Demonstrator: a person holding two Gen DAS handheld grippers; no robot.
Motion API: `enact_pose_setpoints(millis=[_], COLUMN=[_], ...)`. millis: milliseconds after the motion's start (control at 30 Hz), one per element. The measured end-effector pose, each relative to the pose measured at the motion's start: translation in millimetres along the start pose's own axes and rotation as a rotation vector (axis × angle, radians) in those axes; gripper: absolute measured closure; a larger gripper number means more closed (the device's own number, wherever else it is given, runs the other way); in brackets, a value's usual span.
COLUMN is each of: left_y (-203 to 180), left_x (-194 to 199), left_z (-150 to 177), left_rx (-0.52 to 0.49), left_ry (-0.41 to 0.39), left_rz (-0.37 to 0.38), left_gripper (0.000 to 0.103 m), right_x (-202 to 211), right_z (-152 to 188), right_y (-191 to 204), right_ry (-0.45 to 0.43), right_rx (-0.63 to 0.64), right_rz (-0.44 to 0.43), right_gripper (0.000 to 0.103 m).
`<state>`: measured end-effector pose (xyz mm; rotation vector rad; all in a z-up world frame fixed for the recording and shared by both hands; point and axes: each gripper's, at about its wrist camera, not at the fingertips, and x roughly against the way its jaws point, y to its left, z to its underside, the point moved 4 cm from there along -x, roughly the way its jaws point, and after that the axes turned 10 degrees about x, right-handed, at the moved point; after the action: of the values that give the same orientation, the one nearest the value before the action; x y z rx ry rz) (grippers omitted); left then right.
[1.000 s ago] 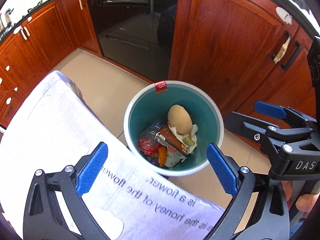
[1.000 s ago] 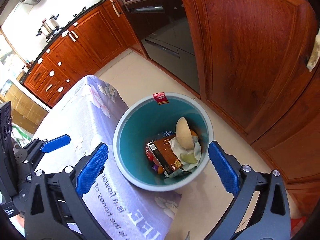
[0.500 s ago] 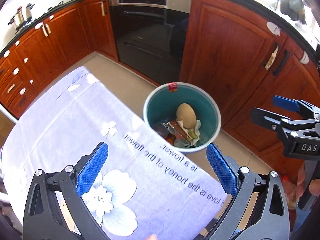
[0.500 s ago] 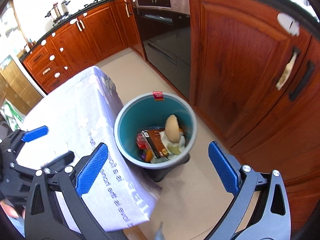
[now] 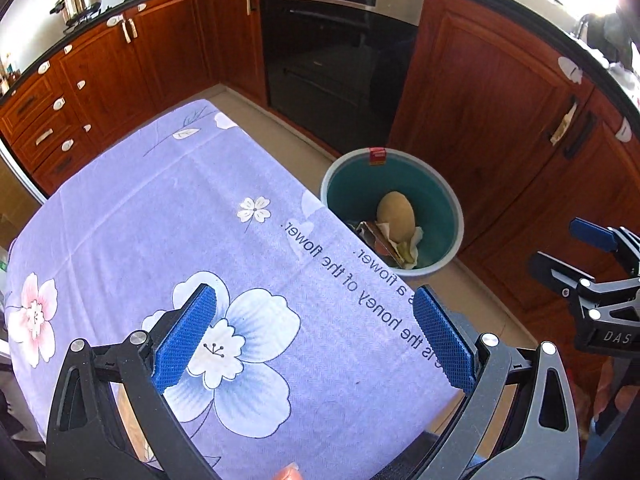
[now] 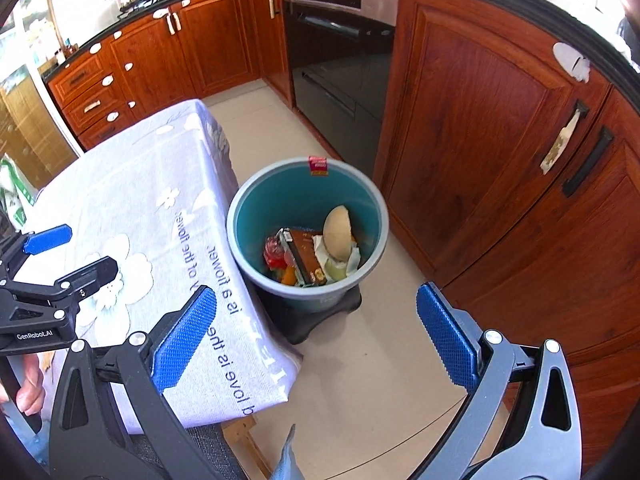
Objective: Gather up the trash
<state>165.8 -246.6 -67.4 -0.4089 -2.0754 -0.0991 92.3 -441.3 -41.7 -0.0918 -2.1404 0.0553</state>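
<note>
Both grippers hang with jaws spread wide and nothing between them. Ahead of the left gripper, past the lilac flower-printed tablecloth below it, stands the round teal plastic trash bin holding a tan potato. The right gripper has that bin just ahead on the beige tile floor, with a brown carton and crumpled white paper inside it.
</note>
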Motion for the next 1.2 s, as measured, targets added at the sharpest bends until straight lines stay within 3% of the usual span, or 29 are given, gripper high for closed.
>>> enact_pose_setpoints(millis=[1200], left_y=[12], left_x=[-12], left_z=[3], left_rx=[0.05], left_ry=[0.031], left_rz=[-0.024], left_gripper=[0.004], right_x=[-32], right_z=[-5], right_y=[22], right_ry=[0.068], right_rx=[0.046], right_rz=[-0.022], right_gripper=[0.007])
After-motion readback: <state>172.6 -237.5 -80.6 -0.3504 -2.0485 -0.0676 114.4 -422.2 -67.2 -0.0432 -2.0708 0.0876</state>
